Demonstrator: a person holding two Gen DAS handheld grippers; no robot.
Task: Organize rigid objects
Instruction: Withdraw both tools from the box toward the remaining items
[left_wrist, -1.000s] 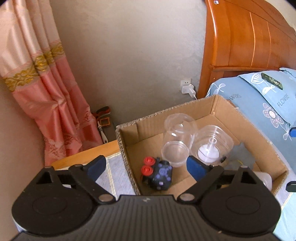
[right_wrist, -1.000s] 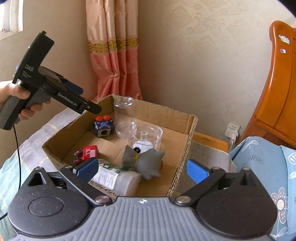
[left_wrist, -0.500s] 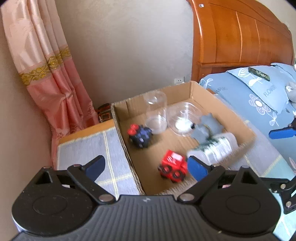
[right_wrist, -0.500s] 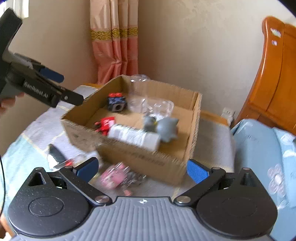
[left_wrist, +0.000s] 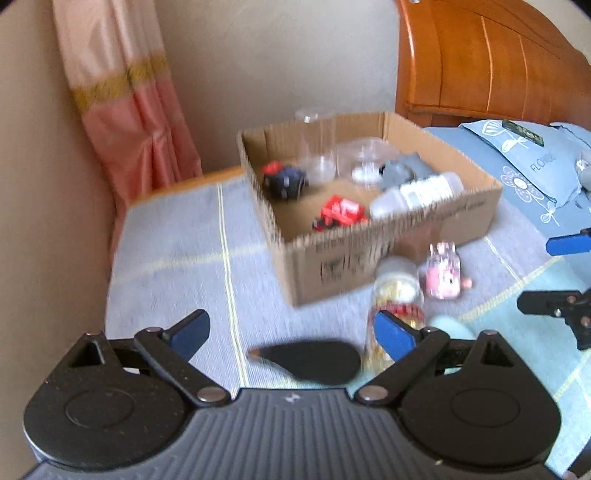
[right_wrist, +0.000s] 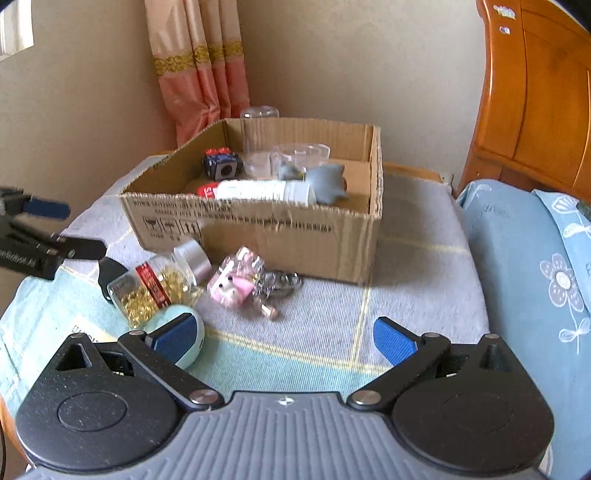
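Note:
A cardboard box (right_wrist: 258, 229) (left_wrist: 369, 254) stands on the cloth-covered table. It holds a white bottle (right_wrist: 262, 191), a grey figure (right_wrist: 325, 181), clear cups (right_wrist: 295, 155), a dark cube toy (right_wrist: 221, 166) and a red toy (left_wrist: 340, 212). In front of the box lie a jar of gold pins (right_wrist: 155, 288) (left_wrist: 395, 295), a pink keychain charm (right_wrist: 236, 280) (left_wrist: 443, 273), a black flat object (left_wrist: 314, 360) and a pale teal object (right_wrist: 184, 325). My left gripper (left_wrist: 291, 332) is open and empty above the black object. My right gripper (right_wrist: 284, 336) is open and empty, short of the loose items.
A pink curtain (right_wrist: 207, 62) hangs at the back corner. A wooden headboard (right_wrist: 535, 96) and a blue floral pillow (right_wrist: 535, 266) lie to the right. The left gripper's fingers (right_wrist: 44, 236) reach in from the left of the right wrist view.
Both grippers have pulled back and away from the box, bringing the loose items in front of it into view. Both stay open.

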